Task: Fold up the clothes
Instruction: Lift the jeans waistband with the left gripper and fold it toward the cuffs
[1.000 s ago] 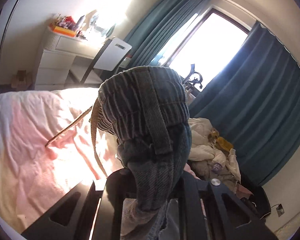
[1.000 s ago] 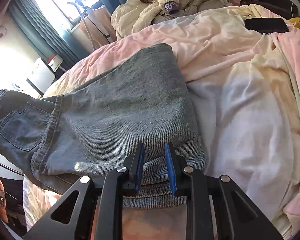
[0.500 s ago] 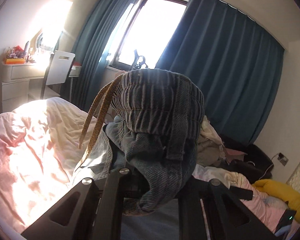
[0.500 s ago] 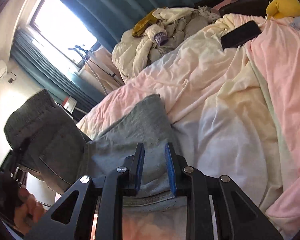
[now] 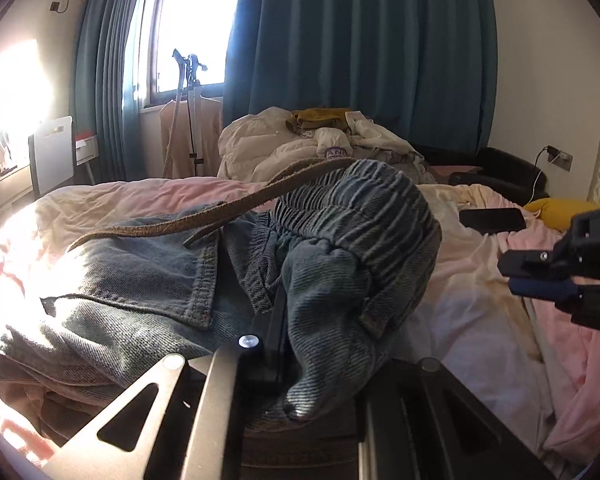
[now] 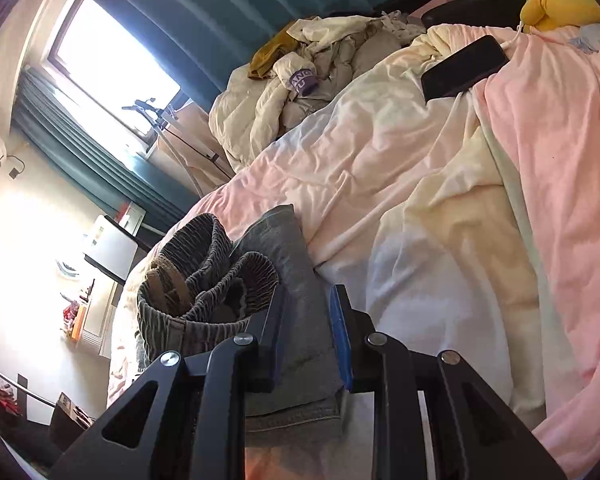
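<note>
Grey-blue denim jeans (image 5: 132, 292) lie folded over on the pink and cream bedspread (image 5: 472, 320). My left gripper (image 5: 312, 328) is shut on the elastic waistband (image 5: 364, 216), which bunches over its fingers; a brown drawstring (image 5: 220, 216) trails left. In the right wrist view the waistband (image 6: 204, 284) stands bunched at the left and the jeans' hem end (image 6: 296, 320) lies beneath my right gripper (image 6: 306, 332), whose jaws stand slightly apart, touching no cloth that I can see. The right gripper also shows in the left wrist view (image 5: 540, 280).
A black phone (image 6: 464, 66) on a cable lies on the bedspread. A heap of cream clothes (image 5: 312, 140) sits at the bed's far side. A yellow pillow (image 6: 556, 4), teal curtains (image 5: 360, 40), a window and a white chair (image 5: 52, 152) surround the bed.
My left gripper has swung the waistband up and over and brought it down onto the leg end, folding the jeans in half. My right gripper stayed at the hem, tilting.
</note>
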`<state>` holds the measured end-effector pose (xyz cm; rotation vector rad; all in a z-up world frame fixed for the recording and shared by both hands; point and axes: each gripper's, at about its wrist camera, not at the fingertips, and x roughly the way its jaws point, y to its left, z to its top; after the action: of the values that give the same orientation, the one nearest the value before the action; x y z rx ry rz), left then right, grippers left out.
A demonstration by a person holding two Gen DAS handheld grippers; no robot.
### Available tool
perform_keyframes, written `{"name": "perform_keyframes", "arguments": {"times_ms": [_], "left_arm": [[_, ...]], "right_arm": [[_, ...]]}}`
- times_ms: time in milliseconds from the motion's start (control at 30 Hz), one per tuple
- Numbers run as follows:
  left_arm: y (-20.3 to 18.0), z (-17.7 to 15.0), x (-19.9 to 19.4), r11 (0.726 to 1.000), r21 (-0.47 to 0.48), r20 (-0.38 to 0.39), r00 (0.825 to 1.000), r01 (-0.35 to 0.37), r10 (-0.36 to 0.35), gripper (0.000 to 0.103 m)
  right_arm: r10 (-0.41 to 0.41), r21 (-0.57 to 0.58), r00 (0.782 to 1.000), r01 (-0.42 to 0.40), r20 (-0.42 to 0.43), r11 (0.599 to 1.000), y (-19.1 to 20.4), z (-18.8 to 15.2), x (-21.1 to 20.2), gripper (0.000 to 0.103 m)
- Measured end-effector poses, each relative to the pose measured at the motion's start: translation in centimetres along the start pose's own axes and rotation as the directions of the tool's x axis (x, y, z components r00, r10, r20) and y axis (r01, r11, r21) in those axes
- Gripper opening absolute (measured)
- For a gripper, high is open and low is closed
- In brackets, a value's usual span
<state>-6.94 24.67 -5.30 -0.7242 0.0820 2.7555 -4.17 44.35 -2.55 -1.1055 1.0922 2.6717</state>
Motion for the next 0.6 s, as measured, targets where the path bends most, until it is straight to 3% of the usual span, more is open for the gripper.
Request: {"name": "perform_keyframes", "arguments": {"times_ms": [300,600], "left_arm": [[-0.1,-1.2,-1.4,0.990,0.137,-0.059,0.998,-0.022,0.031,0.013],[1.0,-3.7,-2.2,0.994,0.109,-0.068,0.997,-0.029,0.036,0.017]], "right_arm": [[0.037,-0.036,0.997,-0.039,-0.061,0.999,1.0,-0.5,1.3,0.022],[0.050,-0.105,0.994,-0.061,-0.101,0.993,3.2,-1.3,1.6,0.022]]}}
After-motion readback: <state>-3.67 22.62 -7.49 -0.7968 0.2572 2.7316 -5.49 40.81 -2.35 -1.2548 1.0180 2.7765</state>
